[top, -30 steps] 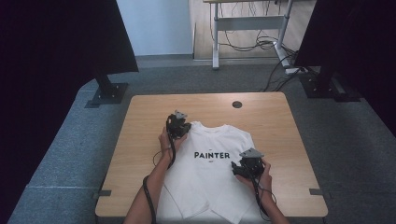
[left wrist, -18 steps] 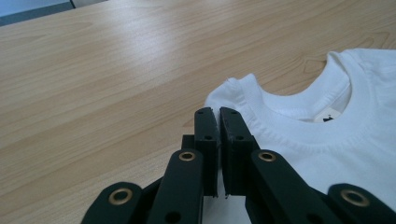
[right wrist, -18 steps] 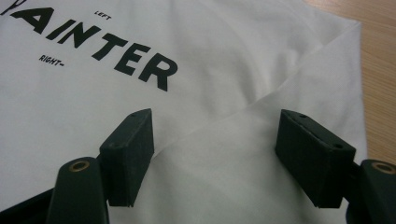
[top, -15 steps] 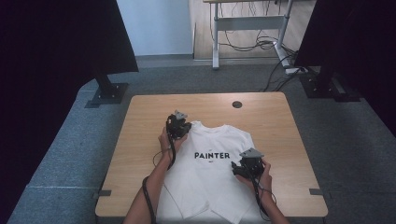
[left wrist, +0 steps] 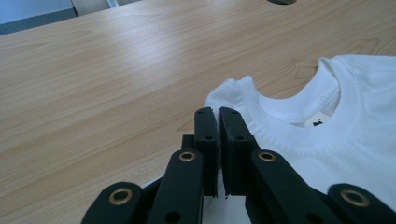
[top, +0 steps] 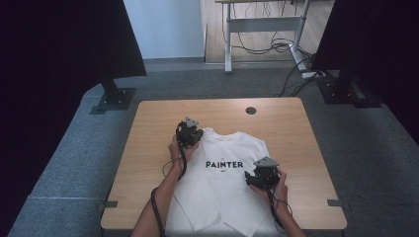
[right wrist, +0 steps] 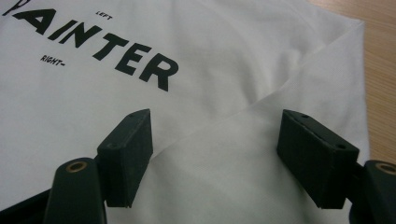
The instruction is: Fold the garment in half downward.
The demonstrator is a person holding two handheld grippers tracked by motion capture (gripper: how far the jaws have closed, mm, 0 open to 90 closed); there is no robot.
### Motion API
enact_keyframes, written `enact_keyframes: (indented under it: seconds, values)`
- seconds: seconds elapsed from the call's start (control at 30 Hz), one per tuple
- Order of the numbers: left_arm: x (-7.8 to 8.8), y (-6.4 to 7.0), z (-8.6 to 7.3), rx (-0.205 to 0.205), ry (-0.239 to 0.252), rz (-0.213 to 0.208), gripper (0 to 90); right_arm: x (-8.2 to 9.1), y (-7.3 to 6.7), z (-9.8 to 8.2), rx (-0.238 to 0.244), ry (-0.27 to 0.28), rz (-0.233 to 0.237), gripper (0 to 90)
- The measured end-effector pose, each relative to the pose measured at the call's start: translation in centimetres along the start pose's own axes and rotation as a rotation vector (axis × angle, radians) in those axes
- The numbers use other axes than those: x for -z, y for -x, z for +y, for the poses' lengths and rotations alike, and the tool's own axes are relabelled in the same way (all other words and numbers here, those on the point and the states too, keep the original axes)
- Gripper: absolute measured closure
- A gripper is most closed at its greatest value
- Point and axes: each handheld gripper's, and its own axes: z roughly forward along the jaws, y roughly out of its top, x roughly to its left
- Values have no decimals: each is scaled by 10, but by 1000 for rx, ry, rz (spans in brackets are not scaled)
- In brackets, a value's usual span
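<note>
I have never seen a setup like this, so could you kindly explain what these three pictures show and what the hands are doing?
A person stands at a wooden table and holds a two-jaw tool in each hand. The high view looks down from above; the other two come from small cameras riding on each tool, looking along its black jaws. A white T-shirt printed PAINTER lies flat, its right sleeve folded in over the body. The left gripper is shut near the collar; I cannot tell whether any cloth is pinched between its jaws. The right gripper is open, hovering over the folded sleeve, holding nothing.
</note>
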Motion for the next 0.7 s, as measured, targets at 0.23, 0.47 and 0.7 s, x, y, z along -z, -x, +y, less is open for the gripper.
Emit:
enact_keyframes:
  seconds: [0.23,0.47,0.7]
  values:
    - [0,0,0,-2,-5,3,859,-3,3,5,-9,-6,32,238]
    - [0,1,2,-8,3,-4,859,-12,15,31,-3,-7,36,254]
    - [0,4,4,-10,9,-12,858,-39,37,62,-24,-35,30,257]
